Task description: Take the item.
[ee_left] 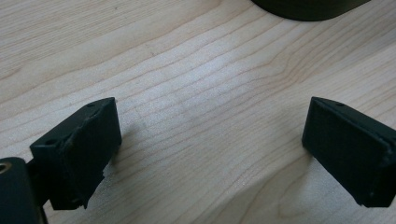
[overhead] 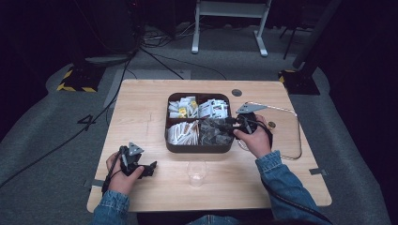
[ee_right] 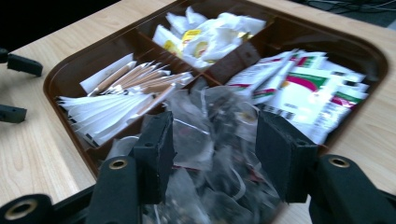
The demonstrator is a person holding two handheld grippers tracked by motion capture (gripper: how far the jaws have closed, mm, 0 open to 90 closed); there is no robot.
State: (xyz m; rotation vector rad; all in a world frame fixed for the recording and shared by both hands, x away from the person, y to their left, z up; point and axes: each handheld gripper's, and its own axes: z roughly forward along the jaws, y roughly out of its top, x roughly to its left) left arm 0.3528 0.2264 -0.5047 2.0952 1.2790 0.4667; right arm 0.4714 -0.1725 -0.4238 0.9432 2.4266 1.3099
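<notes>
Pale wood made up the tabletop (overhead: 141,101), and at its left near edge the person's left hand (overhead: 123,174) held the left tongs (overhead: 151,168) low over bare boards, pointing toward the middle. In the left gripper view their two black jaws stood wide apart with nothing but wood grain between them.

Toward the middle, close to the near edge, a clear plastic cup (overhead: 196,172) stood upright, just in front of a dark brown tray (overhead: 199,148) split into four compartments. The tray's left compartments held white and tan sachets (overhead: 182,132) near the person and white packets with yellow print (overhead: 183,108) behind them; the far right one held white packets marked red and green (overhead: 213,108).

The near right compartment was heaped with clear-wrapped tea bags (overhead: 213,132). The right tongs (overhead: 224,123), carried by the right hand (overhead: 256,137), reached in from the tray's right side over that heap. In the right gripper view (ee_right: 215,144) the jaws were half spread, straddling the top bags (ee_right: 205,121); whether the pads touched them could not be told, and no bag was lifted.

Farther right, a clear lid (overhead: 287,126) lay flat on the tabletop, beside the tray.
</notes>
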